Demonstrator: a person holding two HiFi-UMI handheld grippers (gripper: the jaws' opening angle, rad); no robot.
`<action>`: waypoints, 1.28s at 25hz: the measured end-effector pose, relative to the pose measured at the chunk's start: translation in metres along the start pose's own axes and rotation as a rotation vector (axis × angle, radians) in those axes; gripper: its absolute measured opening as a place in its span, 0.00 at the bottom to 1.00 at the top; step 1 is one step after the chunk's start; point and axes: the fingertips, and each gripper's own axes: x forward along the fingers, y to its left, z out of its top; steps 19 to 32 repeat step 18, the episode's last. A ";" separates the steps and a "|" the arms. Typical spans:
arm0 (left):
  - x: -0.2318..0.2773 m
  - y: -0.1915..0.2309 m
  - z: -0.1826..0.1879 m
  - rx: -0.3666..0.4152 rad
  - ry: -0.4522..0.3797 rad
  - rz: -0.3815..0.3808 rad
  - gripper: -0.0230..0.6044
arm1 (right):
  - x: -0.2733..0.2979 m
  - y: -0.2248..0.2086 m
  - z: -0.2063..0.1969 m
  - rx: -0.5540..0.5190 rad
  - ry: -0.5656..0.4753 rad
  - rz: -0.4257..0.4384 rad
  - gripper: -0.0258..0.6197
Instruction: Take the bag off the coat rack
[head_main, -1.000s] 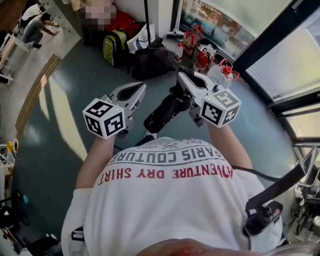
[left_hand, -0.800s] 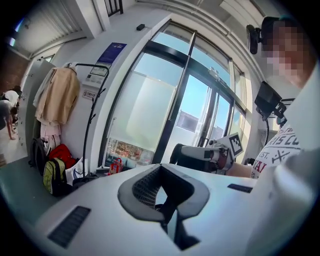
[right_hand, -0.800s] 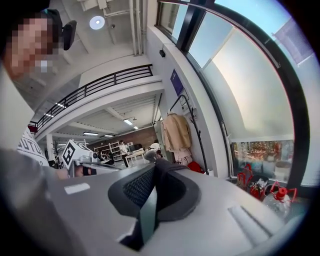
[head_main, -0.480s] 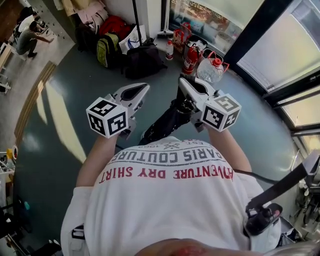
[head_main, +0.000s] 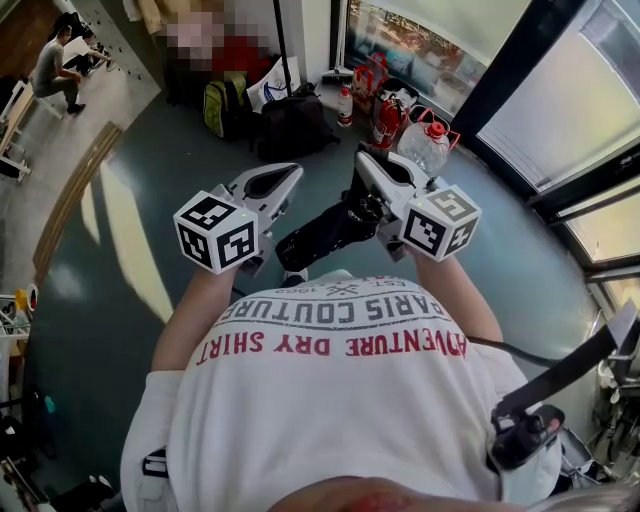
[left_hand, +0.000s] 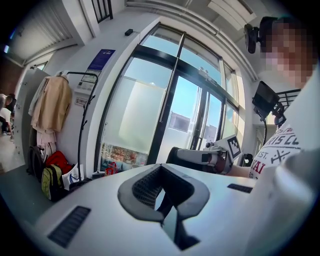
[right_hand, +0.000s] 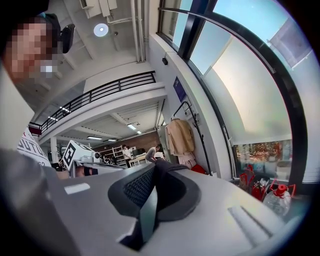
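Task item: black bag (head_main: 325, 232), off the coat rack and hanging from the right tongs (head_main: 366, 168). The right tongs are pinched together on a dark bit of the bag at the tips. The rest dangles below, slanting in toward the person's white shirt (head_main: 340, 390). In the head view the bag sits between the two tongs, touching the right one and apart from the left one. The left tongs (left_hand: 161, 172) have their pads together with nothing between them. They point out ahead beside the right tongs, near but not touching. The left gripper view shows the right tongs off to the side, marker cube at the back, with the bag's dark mass at the front end.

The coat rack (left_hand: 81, 125) is a thin black pole with a curved top hook. It stands by the wall next to the glass front, well apart from the bag and both tongs. A beige coat (left_hand: 50, 102) hangs just beside the pole; cannot tell which hook carries it.

On the blue-grey floor (head_main: 130, 240) at the rack's foot:
- yellow-green backpack (head_main: 216, 106)
- black backpack (head_main: 292, 126)
- white carrier bag (head_main: 270, 85)

Further along the window are a red fire extinguisher (head_main: 384, 120) and a clear water jug (head_main: 428, 142) with a red cap. Another person crouches far off at upper left (head_main: 50, 70).
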 end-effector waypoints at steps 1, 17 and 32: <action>-0.002 0.000 0.002 0.001 -0.002 0.002 0.04 | 0.001 0.001 0.002 -0.001 -0.001 0.002 0.05; -0.009 0.006 -0.005 0.005 0.004 -0.001 0.04 | 0.008 0.003 -0.008 -0.013 0.011 -0.018 0.05; -0.010 0.007 -0.008 0.005 0.005 -0.003 0.04 | 0.009 0.004 -0.011 -0.014 0.014 -0.020 0.05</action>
